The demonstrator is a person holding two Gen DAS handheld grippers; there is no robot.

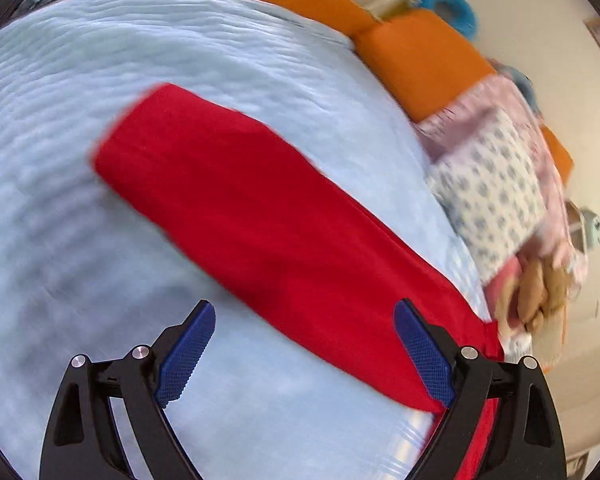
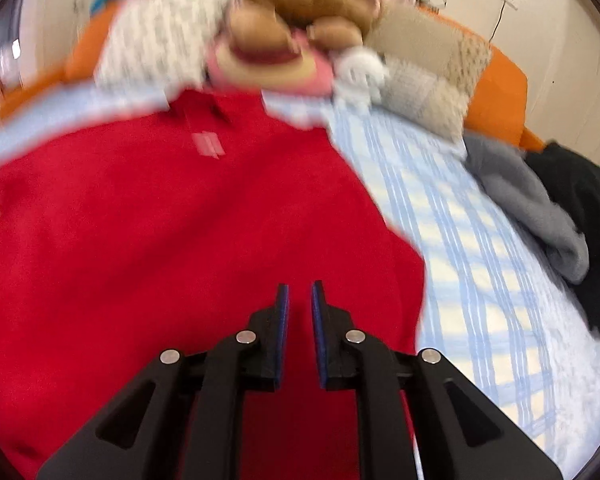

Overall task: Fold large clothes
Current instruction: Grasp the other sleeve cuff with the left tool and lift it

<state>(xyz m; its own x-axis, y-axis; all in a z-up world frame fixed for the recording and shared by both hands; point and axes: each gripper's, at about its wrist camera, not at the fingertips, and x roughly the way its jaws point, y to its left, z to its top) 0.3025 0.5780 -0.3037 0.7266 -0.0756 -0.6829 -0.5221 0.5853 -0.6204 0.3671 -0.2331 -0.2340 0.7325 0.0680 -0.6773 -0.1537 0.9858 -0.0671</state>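
A red polo shirt (image 2: 160,240) lies spread on the bed, collar and a white chest logo (image 2: 208,144) at the far end. In the left wrist view the red shirt (image 1: 240,200) shows as a long folded strip running across the light blue bed cover (image 1: 100,80). My left gripper (image 1: 304,304) hangs wide open above the shirt's near edge, with nothing held; its right finger (image 1: 424,356) overlaps the red cloth. My right gripper (image 2: 300,285) hovers over the shirt's lower right part, its jaws a narrow gap apart with nothing between them.
Orange cushions (image 1: 416,56) line the bed's far side. A dotted pillow (image 1: 496,196) and a brown plush toy (image 2: 292,40) lie by the shirt's collar. A beige pillow (image 2: 428,76), a grey garment (image 2: 540,208) and a black garment (image 2: 584,208) sit on the checked sheet (image 2: 460,260) at right.
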